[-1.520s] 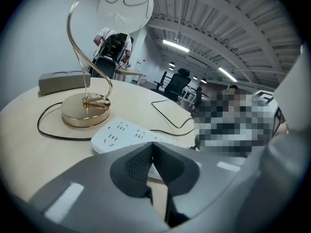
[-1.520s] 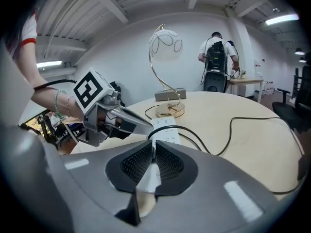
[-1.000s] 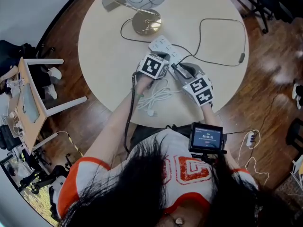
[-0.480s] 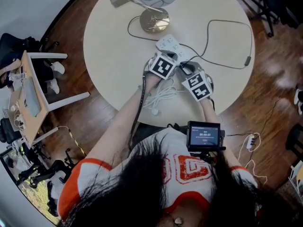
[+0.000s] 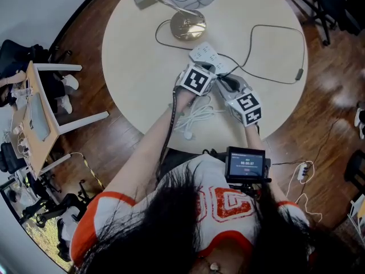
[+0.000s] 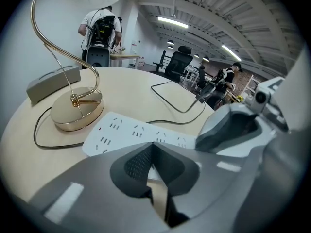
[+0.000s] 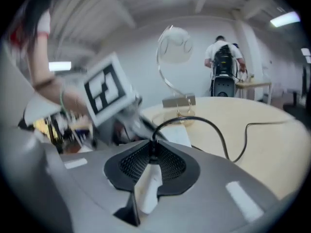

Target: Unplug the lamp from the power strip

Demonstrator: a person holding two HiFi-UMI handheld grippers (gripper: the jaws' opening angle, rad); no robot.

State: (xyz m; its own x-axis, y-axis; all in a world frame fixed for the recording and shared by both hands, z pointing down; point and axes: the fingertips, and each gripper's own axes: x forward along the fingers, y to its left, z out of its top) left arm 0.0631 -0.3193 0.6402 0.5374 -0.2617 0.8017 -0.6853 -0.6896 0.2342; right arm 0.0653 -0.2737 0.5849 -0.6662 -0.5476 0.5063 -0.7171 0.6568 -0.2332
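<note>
The lamp has a gold base (image 5: 188, 26) (image 6: 77, 111) and stands at the table's far side. Its black cord (image 5: 274, 50) (image 7: 214, 130) loops right and back to the white power strip (image 5: 206, 55) (image 6: 127, 132). My left gripper (image 5: 204, 68) (image 6: 154, 148) is shut, its tips down at the strip's near edge. My right gripper (image 5: 224, 81) (image 7: 153, 148) is closing, its pads pinching the black plug end where the cord leaves the tips. A white piece (image 7: 148, 188) shows in the gap behind them. Whether the plug sits in the strip is hidden.
A bundle of white cable (image 5: 193, 116) lies on the round table (image 5: 137, 67) near its front edge, under my arms. A grey box (image 6: 52, 83) sits behind the lamp. Chairs and people are in the background, off the table.
My right gripper has closed in on the plug and shifted slightly toward me and to the right. The left gripper has stayed at the power strip.
</note>
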